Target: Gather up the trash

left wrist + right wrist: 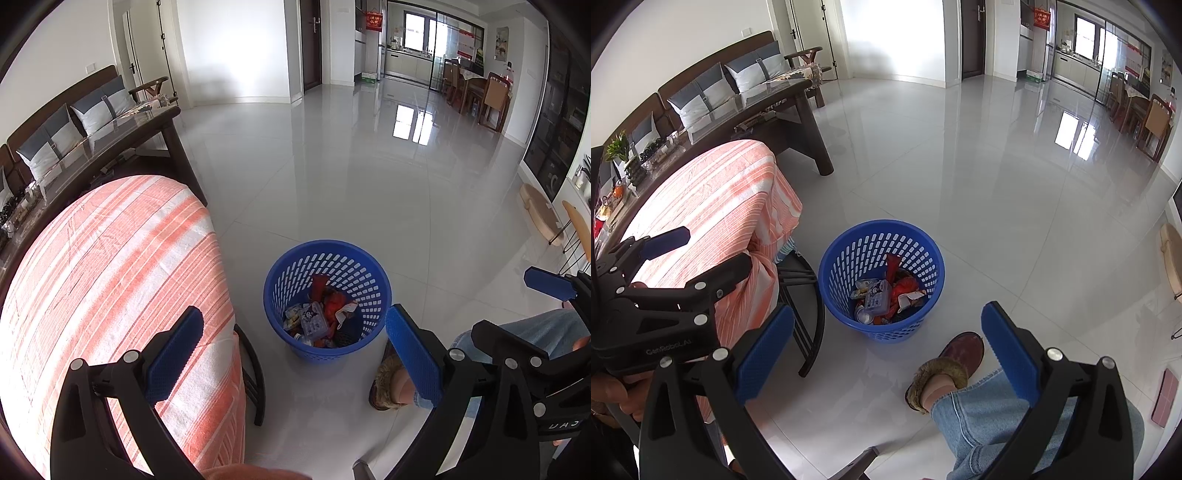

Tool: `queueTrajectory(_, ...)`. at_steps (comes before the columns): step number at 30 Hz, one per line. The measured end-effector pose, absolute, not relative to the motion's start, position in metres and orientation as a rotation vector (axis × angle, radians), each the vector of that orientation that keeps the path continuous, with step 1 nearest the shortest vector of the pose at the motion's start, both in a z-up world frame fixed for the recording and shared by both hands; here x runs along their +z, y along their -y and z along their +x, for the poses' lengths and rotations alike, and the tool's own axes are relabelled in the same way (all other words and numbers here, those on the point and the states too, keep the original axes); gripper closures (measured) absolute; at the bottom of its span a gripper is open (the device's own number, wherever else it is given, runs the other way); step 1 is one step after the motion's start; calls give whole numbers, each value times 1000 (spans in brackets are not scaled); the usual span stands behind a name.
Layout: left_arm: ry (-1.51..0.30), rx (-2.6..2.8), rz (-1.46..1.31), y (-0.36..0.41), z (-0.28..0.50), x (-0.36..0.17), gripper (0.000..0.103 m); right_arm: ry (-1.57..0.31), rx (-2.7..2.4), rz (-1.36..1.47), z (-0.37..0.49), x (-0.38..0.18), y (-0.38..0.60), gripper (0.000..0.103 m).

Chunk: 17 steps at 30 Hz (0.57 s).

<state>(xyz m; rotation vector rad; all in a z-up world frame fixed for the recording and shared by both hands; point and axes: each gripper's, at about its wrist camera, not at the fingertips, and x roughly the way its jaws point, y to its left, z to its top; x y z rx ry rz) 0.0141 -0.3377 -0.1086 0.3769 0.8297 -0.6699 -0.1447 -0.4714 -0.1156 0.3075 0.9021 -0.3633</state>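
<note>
The bin (881,280) stands on the floor (960,184) by the stool (713,206), trash (886,295) inside. Both grippers (295,347) (886,347) are wide apart, empty. Trash looks light, crinkly; pinch an edge.

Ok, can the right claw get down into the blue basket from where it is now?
Probably yes. The right claw is open and empty, and the blue basket stands open-topped on bare floor ahead. Only the person's slippered foot sits nearby, beside the path rather than across it.
</note>
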Motion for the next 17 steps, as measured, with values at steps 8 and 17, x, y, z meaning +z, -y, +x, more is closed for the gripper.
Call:
queueTrajectory(8, -807, -653, 353, 333, 16, -105, 5, -902, -370, 315, -146, -116, 473, 5)
queueTrajectory(17, -859, -604, 277, 283, 43, -92, 5, -948, -384, 304, -132, -124, 469, 5)
